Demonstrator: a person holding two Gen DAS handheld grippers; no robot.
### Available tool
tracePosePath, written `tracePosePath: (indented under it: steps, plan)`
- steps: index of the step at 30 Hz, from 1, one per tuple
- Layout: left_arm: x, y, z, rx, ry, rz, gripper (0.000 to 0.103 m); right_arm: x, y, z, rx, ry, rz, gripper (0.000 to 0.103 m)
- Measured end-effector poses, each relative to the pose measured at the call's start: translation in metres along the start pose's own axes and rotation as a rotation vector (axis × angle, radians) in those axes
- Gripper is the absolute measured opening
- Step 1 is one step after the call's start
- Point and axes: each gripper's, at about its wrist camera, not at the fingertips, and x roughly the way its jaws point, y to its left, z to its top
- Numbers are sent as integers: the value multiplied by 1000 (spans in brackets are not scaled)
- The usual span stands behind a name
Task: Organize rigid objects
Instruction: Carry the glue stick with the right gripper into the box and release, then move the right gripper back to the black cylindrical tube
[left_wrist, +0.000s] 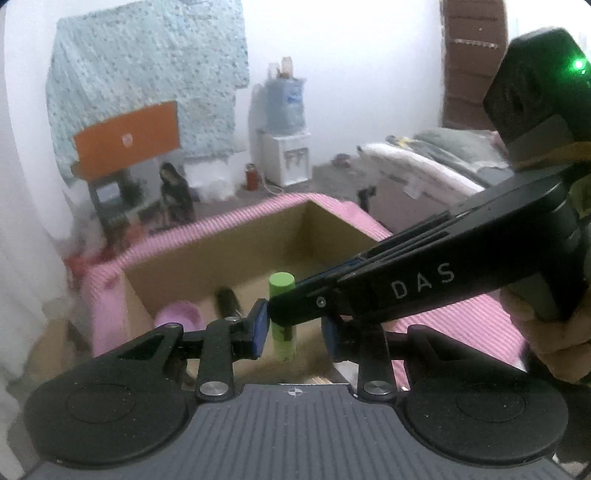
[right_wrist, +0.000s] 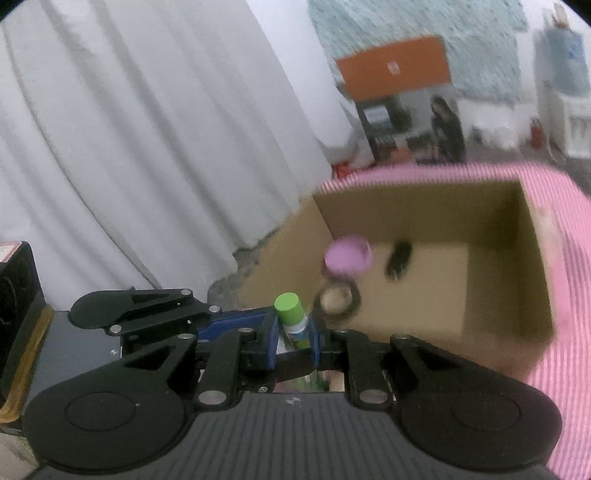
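Right up close in the right wrist view, the right gripper (right_wrist: 293, 341) has its blue pads (right_wrist: 271, 343) pinched tight on a green-capped tube (right_wrist: 291, 321), which stands upright with its cap poking above the fingers. Beside it on the left, the left gripper (right_wrist: 221, 321) reaches in toward the same tube.

Switch to the left wrist view: the left gripper (left_wrist: 295, 332) sits at a narrow gap around the green-capped tube (left_wrist: 282, 317). Its left pad (left_wrist: 258, 330) is right against the tube; the right pad is partly hidden behind the other tool, so whether it presses cannot be told. The right gripper (left_wrist: 275, 304), marked with pale letters, cuts across from the right, and a hand (left_wrist: 546, 332) grips its handle at the frame edge.

Just past the tube, an open cardboard box (right_wrist: 532, 258) waits. Inside lie a pink cup (right_wrist: 347, 258) on its side, a dark ring (right_wrist: 338, 301) just in front of it, and a small black cylinder (right_wrist: 399, 260) further right. A pink striped cloth (right_wrist: 569, 236) surrounds the box.

Further back, white curtains (right_wrist: 147, 129) hang on the left, and a water dispenser (left_wrist: 286, 147) stands by the far wall.
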Motion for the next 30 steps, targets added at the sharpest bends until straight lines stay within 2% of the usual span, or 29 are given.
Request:
tracePosePath:
  steps: [3, 6, 11, 17, 23, 25, 30]
  plan:
    - [22, 19, 16, -25, 50, 0, 30, 14, -3, 31, -40, -1, 7, 19]
    - [57, 36, 24, -69, 142, -25, 30, 39, -21, 54, -11, 44, 17, 19]
    - [111, 55, 18, -132, 328, -64, 30, 98, -69, 74, 104, 200, 38, 19]
    - [154, 68, 1, -194, 491, -78, 30, 155, -107, 70, 190, 375, 41, 18]
    - [175, 77, -7, -230, 581, -62, 29, 196, -121, 69, 207, 498, 38, 18]
    - [178, 80, -5, -236, 585, -54, 30, 210, -125, 72, 211, 525, 41, 18]
    - [165, 80, 1, -235, 549, -51, 34, 207, -118, 71, 193, 522, 48, 19]
